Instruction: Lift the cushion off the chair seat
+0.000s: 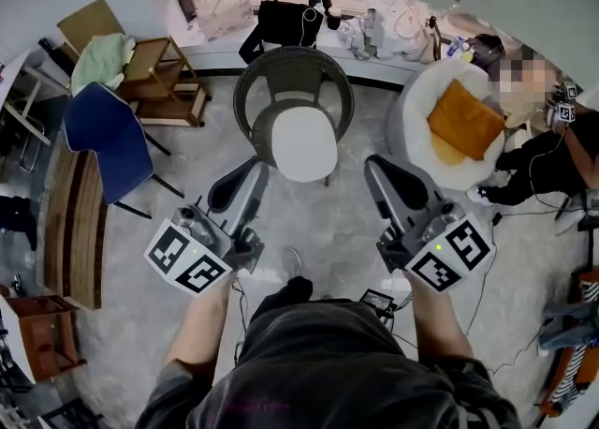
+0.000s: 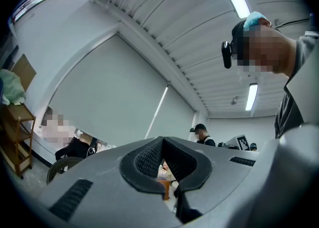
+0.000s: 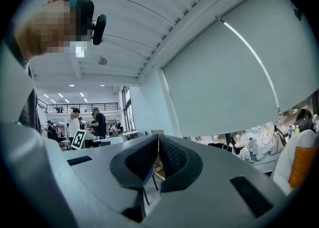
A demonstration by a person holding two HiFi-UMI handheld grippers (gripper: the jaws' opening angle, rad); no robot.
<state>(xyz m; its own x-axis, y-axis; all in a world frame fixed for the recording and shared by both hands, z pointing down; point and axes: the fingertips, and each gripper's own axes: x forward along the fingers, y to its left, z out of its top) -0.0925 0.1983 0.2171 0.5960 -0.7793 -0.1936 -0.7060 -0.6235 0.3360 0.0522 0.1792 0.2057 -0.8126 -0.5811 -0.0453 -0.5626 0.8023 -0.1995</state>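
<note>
1. A pale grey, mottled stone-look floor (image 1: 346, 221) fills the middle of the head view and is smooth and slightly glossy.
2. In the left gripper view a flat grey roller blind (image 2: 114, 97) covers the wall under a ribbed white ceiling (image 2: 164, 18) with tube lights.
3. A round white tub armchair (image 1: 416, 109) stands at the right and holds a soft orange cushion (image 1: 465, 120).
4. A blue fabric chair (image 1: 108, 137) stands at the left, beside a slatted wooden shelf rack (image 1: 154, 76) draped with a pale green cloth (image 1: 101, 57).
5. The dark woven wicker chair (image 1: 293, 69) with a curved back stands at centre.
6. The smooth white oval cushion (image 1: 303, 141) lies flat on its seat.
7. The left gripper (image 1: 255, 167) and right gripper (image 1: 376, 167), both of matte grey plastic, point towards the chair, flanking the seat's front. Neither touches the cushion.
8. On each gripper the black knurled rubber pads are pressed together with nothing between them.
9. Black-and-white marker cubes (image 1: 187, 258) sit near the hands.
</note>
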